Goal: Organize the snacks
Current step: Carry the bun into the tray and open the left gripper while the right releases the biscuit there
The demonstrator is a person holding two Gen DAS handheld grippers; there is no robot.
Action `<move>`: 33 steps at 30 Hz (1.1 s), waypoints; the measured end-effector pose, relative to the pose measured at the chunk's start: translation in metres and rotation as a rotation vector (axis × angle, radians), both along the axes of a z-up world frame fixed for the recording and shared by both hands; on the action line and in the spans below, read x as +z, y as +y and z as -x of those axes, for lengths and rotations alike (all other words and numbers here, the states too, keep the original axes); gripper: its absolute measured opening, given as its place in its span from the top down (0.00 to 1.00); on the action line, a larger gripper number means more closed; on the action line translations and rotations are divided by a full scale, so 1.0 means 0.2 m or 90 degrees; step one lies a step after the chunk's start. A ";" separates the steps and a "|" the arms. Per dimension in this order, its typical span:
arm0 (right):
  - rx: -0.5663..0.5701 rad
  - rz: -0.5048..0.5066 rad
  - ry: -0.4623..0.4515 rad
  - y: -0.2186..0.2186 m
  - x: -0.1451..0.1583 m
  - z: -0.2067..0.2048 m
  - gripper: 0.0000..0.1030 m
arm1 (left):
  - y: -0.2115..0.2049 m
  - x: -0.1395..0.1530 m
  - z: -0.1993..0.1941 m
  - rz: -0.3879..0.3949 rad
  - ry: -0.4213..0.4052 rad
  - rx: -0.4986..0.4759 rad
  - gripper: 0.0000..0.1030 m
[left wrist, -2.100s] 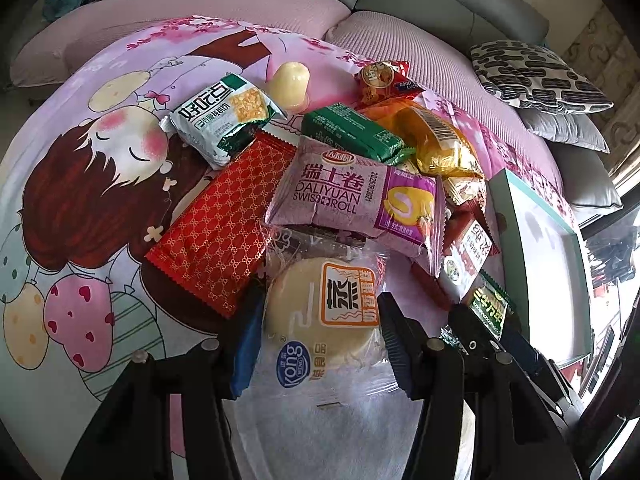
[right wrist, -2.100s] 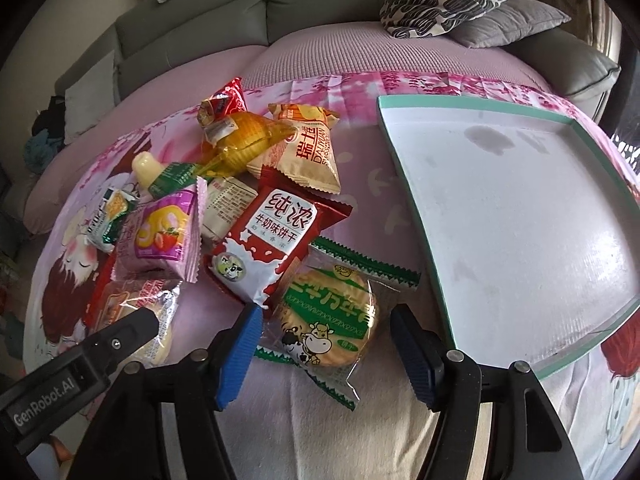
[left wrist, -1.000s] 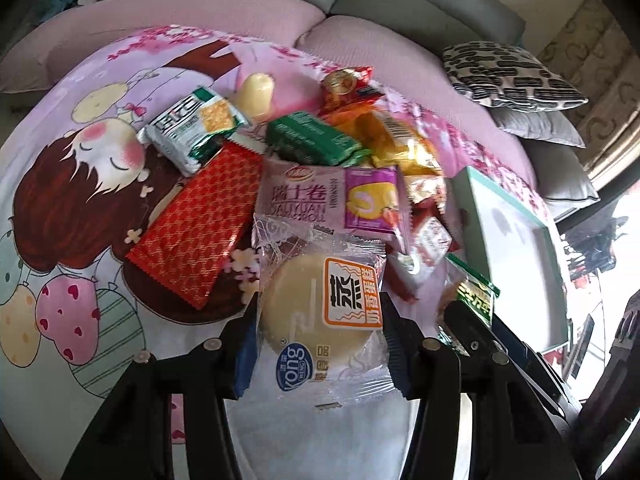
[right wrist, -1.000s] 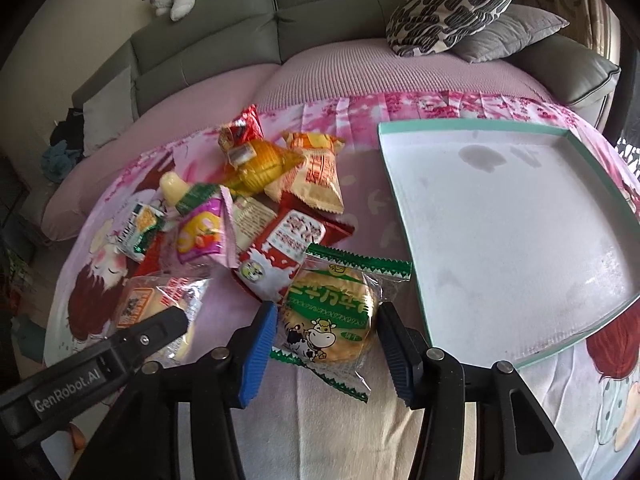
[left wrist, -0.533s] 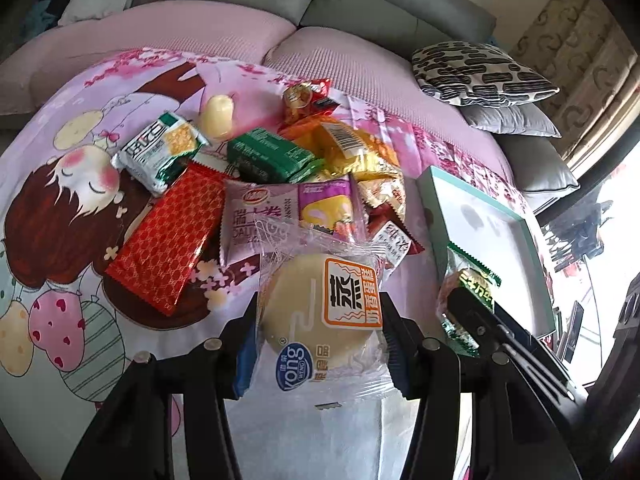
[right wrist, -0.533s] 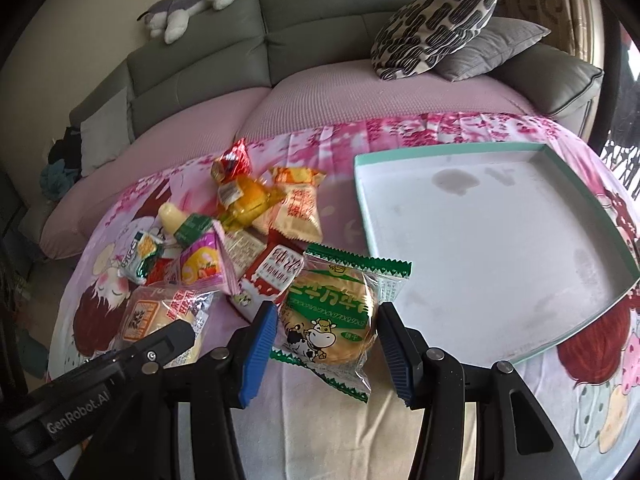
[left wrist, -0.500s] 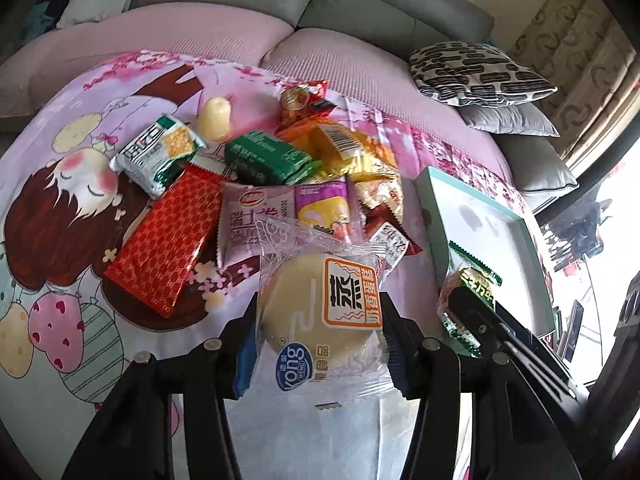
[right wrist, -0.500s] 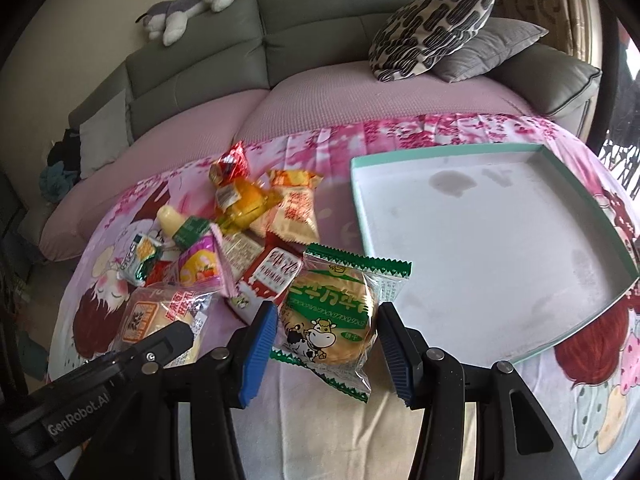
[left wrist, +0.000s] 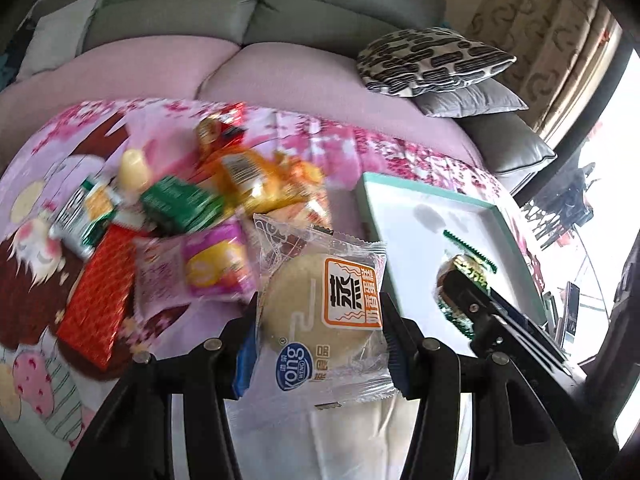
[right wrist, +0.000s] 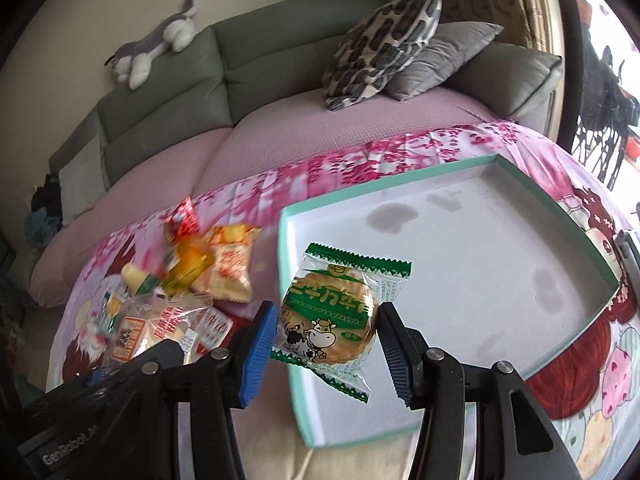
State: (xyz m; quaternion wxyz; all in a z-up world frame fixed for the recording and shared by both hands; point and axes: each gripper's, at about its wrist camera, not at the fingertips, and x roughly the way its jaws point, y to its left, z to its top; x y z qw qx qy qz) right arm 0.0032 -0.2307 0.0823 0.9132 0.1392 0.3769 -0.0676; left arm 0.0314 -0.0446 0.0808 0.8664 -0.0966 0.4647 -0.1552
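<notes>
Left wrist view: teal-rimmed tray (left wrist: pixel 362 196) sits right of the snack pile (left wrist: pixel 192 216) on the cartoon-print blanket (left wrist: pixel 36 264); tray floor is bare white apart from a few grey stains, so plenty of open room inside. Near rim runs just beyond the left gripper (left wrist: pixel 318 328). Steamed cake packet (left wrist: pixel 320 312), clear wrapper w/ orange label, is clamped between the blue pads, round cake centred between the fingers, wrapper ends sticking out front and back. It hangs over the blanket, left of the tray's near corner, in front of the pink swiss roll pack (left wrist: pixel 200 276). Red foil pack (left wrist: pixel 100 300) lies further left.

Right wrist view: right gripper (right wrist: pixel 328 340) grips a green-trimmed milk biscuit packet (right wrist: pixel 330 320), biscuit centred between the pads, serrated wrapper ends free. Packet is held over the tray's (right wrist: pixel 516 178) left rim, partly above the white floor. Tray's left wall runs under the packet; far and right walls well apart from it. Pile of snacks (right wrist: pixel 208 268) lies left of the tray, blurred. Left gripper's black body w/ its cake shows at lower left. Grey sofa (right wrist: pixel 256 52) w/ patterned cushion (right wrist: pixel 384 36) behind.
</notes>
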 end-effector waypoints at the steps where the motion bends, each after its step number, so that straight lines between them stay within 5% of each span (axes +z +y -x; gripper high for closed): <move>1: -0.005 -0.003 -0.002 -0.02 0.00 -0.01 0.47 | -0.02 0.00 -0.02 -0.001 0.001 -0.004 0.47; 15: -0.062 -0.013 -0.007 -0.32 -0.03 -0.18 0.47 | -0.37 -0.01 -0.33 -0.018 -0.015 -0.055 0.47; 33: -0.110 0.006 0.033 -0.54 -0.13 -0.34 0.45 | -0.68 -0.19 -0.60 -0.039 0.038 -0.092 0.47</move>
